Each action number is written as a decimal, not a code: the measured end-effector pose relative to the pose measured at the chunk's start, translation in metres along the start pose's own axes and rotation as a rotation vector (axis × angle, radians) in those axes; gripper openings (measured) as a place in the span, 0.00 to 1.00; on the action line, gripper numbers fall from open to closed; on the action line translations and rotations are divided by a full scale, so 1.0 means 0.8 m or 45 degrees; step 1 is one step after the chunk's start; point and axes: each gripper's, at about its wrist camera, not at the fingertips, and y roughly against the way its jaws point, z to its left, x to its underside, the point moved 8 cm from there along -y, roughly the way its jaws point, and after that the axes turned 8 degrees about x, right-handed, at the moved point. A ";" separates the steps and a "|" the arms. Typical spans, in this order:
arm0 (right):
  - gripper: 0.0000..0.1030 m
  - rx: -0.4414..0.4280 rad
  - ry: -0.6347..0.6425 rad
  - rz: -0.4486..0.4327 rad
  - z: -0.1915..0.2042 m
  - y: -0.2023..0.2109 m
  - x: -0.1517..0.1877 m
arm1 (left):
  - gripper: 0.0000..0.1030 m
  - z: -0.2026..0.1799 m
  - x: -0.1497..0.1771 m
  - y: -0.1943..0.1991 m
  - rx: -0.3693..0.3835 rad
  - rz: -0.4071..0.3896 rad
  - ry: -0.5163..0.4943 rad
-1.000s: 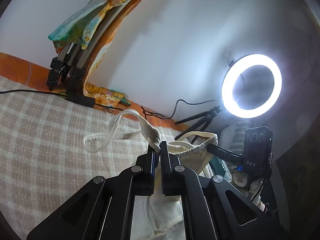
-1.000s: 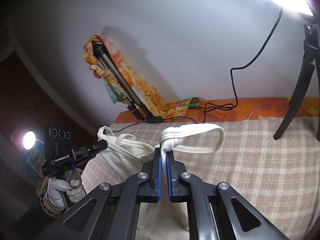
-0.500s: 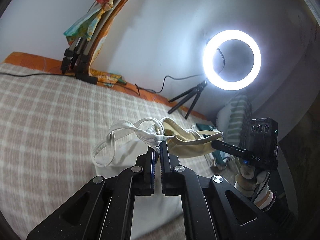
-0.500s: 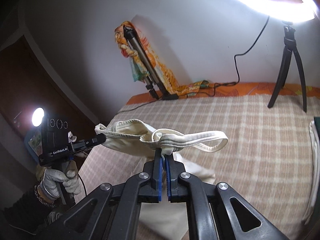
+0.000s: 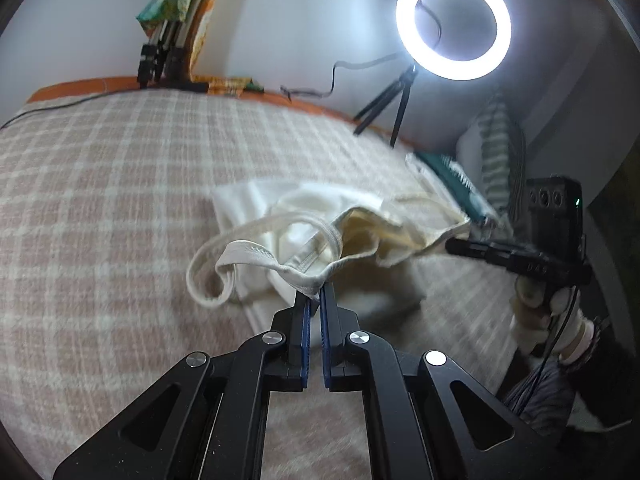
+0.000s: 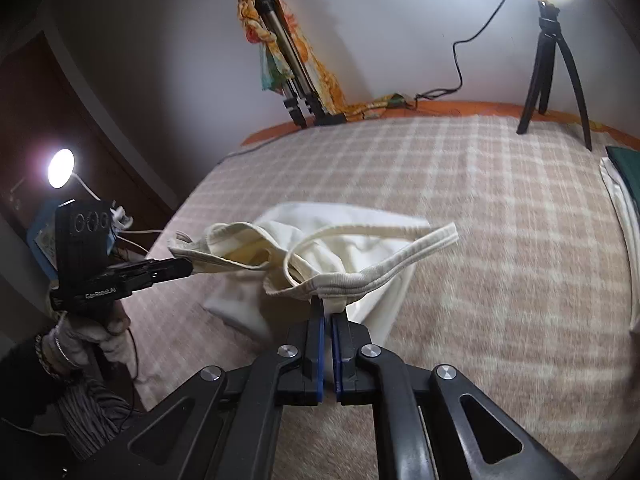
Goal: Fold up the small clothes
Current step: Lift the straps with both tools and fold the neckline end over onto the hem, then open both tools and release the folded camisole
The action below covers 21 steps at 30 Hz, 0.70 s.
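Observation:
A cream sleeveless top [image 5: 320, 208] hangs between both grippers, and its lower part rests on the checked blanket [image 5: 100, 200]. In the left wrist view my left gripper [image 5: 314, 294] is shut on the ribbed edge by one strap, whose loop droops to the left. My right gripper [image 5: 456, 245] pinches the other shoulder at the right, held by a gloved hand. In the right wrist view my right gripper [image 6: 328, 304] is shut on the top [image 6: 360, 232] at its ribbed strap edge. There my left gripper [image 6: 184, 268] grips the far corner at the left.
A lit ring light [image 5: 454, 20] on a small tripod [image 6: 552, 60] stands at the bed's far edge. A folded tripod draped in colourful cloth [image 6: 288, 64] leans on the wall. Green and white folded cloth [image 5: 452, 184] and a striped pillow [image 5: 500, 152] lie at the right.
Both grippers have carried the top forward and lower over the bed. Its body, hanging free before, now touches the blanket and spreads there. Both stay shut on it.

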 end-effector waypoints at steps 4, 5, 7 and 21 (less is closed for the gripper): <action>0.06 0.042 0.000 0.046 -0.007 0.000 0.024 | 0.09 0.001 0.027 0.000 -0.073 0.125 -0.056; 0.07 0.068 0.003 0.072 -0.011 0.001 0.033 | 0.09 -0.001 0.032 0.005 -0.092 0.141 -0.081; 0.08 0.090 0.004 0.103 -0.018 0.007 0.045 | 0.09 -0.004 0.040 0.017 -0.091 0.170 -0.099; 0.33 0.110 0.201 -0.054 0.038 0.024 0.006 | 0.15 -0.052 -0.055 0.023 -0.028 -0.042 -0.192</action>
